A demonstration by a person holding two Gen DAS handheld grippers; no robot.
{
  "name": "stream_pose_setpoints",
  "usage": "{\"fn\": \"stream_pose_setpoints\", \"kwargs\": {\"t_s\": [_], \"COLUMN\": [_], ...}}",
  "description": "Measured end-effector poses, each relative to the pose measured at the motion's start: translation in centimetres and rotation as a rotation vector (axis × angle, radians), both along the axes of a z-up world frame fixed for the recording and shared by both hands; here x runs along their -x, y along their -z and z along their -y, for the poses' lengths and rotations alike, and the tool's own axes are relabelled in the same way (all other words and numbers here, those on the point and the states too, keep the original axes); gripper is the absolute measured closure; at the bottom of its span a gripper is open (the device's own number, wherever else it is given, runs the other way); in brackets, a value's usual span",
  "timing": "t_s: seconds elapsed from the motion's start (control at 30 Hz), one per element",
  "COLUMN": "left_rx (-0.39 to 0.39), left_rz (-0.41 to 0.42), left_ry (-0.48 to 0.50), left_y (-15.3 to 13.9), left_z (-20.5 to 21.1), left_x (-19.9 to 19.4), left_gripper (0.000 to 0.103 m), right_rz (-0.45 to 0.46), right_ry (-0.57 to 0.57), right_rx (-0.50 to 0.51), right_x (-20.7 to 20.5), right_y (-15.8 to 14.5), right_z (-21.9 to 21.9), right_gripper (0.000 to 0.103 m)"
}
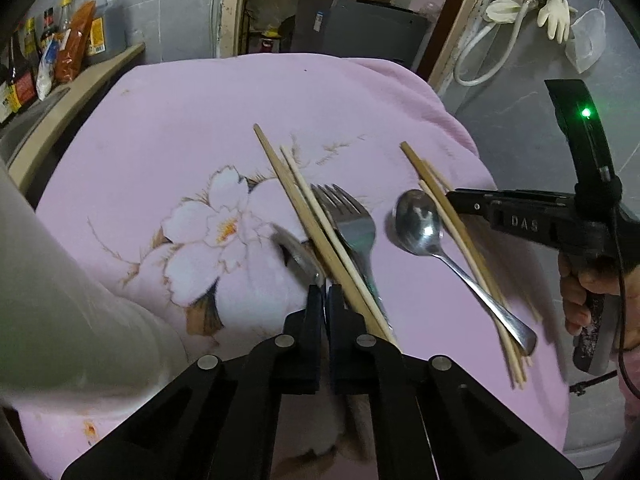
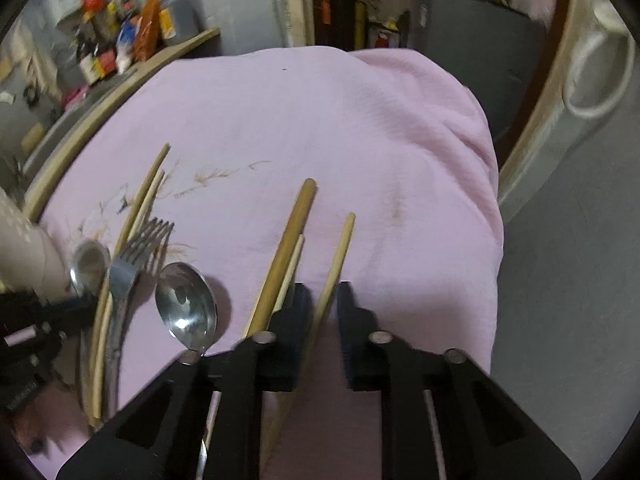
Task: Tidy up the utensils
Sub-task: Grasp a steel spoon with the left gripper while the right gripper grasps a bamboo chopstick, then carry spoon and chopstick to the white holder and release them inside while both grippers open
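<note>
- Left gripper (image 1: 324,296): we see its fingers pressed together on the neck of a spoon (image 1: 294,254). The bowl sticks out toward 11 o'clock from the tips and looks blurry in the left wrist view.
- Right gripper (image 2: 323,289): its fingers sit a little apart with one chopstick (image 2: 340,248) running between them. There's a visible gap on the 3 o'clock side of the stick, so we wouldn't call it a firm pinch.
- That chopstick points to about 1 o'clock in the right wrist view, and its near end disappears under the gripper.
- Just beside it at 9 o'clock lie two more chopsticks (image 2: 288,248), one dark and thick, one pale and thin, close together.
- A second spoon (image 1: 418,220) lies bowl-up on the cloth (image 1: 200,120). In the left wrist view its handle runs to 5 o'clock, touching or crossing those chopsticks.
- The fork (image 1: 352,220) lies tines toward 12 o'clock, between the two spoons.
- A chopstick pair (image 1: 296,200) lies slanted along the fork's 9 o'clock side, partly over it, near ends by the left gripper.
- Everything rests on the pink flowered cloth covering the bench.
- A hand (image 1: 580,292) grips the right gripper's handle at 3 o'clock in the left wrist view; a pale sleeve (image 1: 60,280) fills the 8 o'clock side.
- Bottles (image 1: 72,40) stand on a ledge at 10 o'clock, and gloves (image 1: 520,4) hang at 1 o'clock.
</note>
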State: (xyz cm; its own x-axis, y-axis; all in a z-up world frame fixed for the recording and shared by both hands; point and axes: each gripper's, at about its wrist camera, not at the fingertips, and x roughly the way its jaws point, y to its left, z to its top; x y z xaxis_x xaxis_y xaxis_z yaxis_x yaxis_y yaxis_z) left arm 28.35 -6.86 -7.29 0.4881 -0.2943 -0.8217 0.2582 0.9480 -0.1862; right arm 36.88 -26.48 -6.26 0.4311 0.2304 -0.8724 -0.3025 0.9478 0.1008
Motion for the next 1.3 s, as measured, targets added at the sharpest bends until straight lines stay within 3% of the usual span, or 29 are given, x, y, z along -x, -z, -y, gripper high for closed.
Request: {"fn": "stream_pose_setpoints", "kwargs": {"t_s": [0.13,0.23,0.3,0.5,0.7,0.83,1.03,1.3], "left_rx": [0.002,0.011,0.023,0.06,0.107,0.136,0.148,0.124], "left_rz": [0.047,0.112,0.158,0.331,0.46,0.567,0.723,0.854], "left_ry": [0.027,0.039,0.044,0.029,-0.005,-0.066,-0.206,-0.399], "left_y": [-1.0,-2.2,-3.0,-5.5,-8.9,-12.2,-16.7,-17.6], "left_z": [0.1,0.1,-0.1,-1.2,-3.4,-6.3,-12.8,-20.2], "left_x": [1.6,3.2,4.3,7.8,9.5,10.0,9.8,9.6], "left_gripper": [0.103,0.103,0.103,0.103,0.103,0.103,0.103,0.103], "right_rz": [0.0,0.067,0.138,0.473,0.692,0.825,0.902,0.985], "right_ry": [0.038,0.041,0.04,0.055,0.072,0.037,-0.053,-0.144], "right_rx": [-0.106,-0.152,-0.163,-0.229,-0.315,-0.368,-0.508,-0.652], "right_x": [1.1,2.9,4.5,11.0,14.0,15.1,14.7,13.2], "right_y": [-0.5,-1.0,-1.7,-4.7,-8.1,-11.6,-15.3,-17.0], "right_z": [1.2,1.8,2.0,2.1,-0.2,-3.0,-9.0,-16.7], "right_gripper": [0.1,0.1,0.1,0.1,0.1,0.1,0.1,0.1]}}
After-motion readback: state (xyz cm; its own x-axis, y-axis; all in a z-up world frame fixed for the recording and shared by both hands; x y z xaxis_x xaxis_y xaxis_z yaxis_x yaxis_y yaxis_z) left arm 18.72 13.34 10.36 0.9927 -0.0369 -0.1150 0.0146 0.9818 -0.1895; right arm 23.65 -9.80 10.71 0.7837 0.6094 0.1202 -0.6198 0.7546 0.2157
